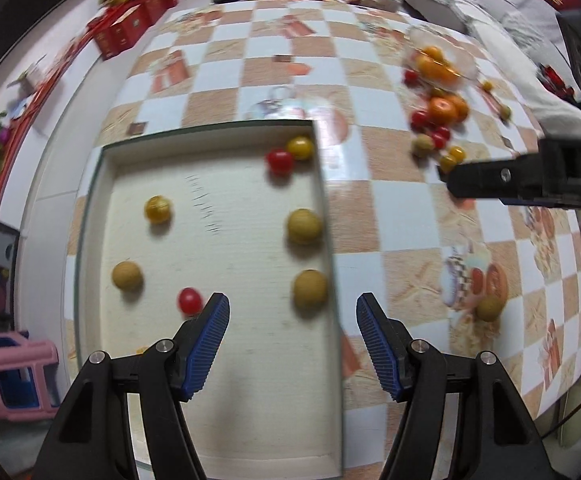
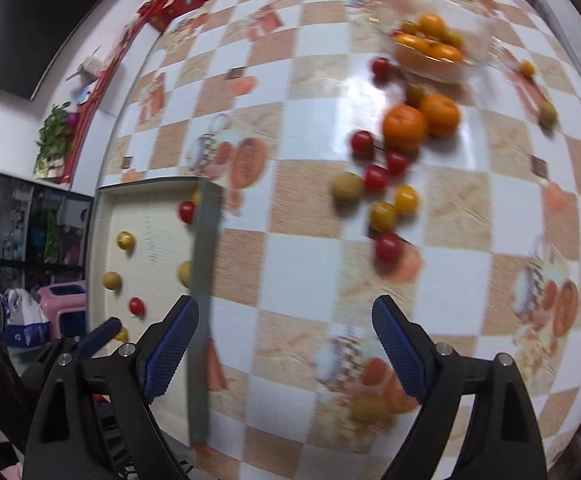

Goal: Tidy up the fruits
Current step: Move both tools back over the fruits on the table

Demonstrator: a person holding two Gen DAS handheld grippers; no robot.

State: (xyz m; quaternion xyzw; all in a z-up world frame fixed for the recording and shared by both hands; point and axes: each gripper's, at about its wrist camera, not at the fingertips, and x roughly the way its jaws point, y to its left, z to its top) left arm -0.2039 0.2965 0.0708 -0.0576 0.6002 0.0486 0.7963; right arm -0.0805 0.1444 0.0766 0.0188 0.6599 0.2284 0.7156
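Note:
A shallow cream box [image 1: 210, 380] sits on the checked table at the left; it also shows in the right wrist view [image 2: 206, 280]. It holds several small fruits: red tomatoes [image 1: 279, 161], yellow tomatoes [image 1: 157, 209] and tan longans [image 1: 304, 226]. My left gripper [image 1: 293, 344] is open and empty over the box's near right part. A loose pile lies to the right: two oranges [image 2: 405, 127], red tomatoes [image 2: 388, 247], yellow tomatoes [image 2: 383, 216], a longan [image 2: 347, 186]. My right gripper [image 2: 285, 354] is open and empty above the table, short of the pile; it also shows in the left wrist view [image 1: 448, 182].
A clear bowl [image 2: 478, 46] with oranges stands at the far right. Stray fruits lie near the right edge [image 2: 547, 114] and close by [image 2: 369, 409]. Red gift boxes [image 1: 130, 24] and clutter line the table's far end. A pink stool [image 1: 14, 376] stands on the floor at left.

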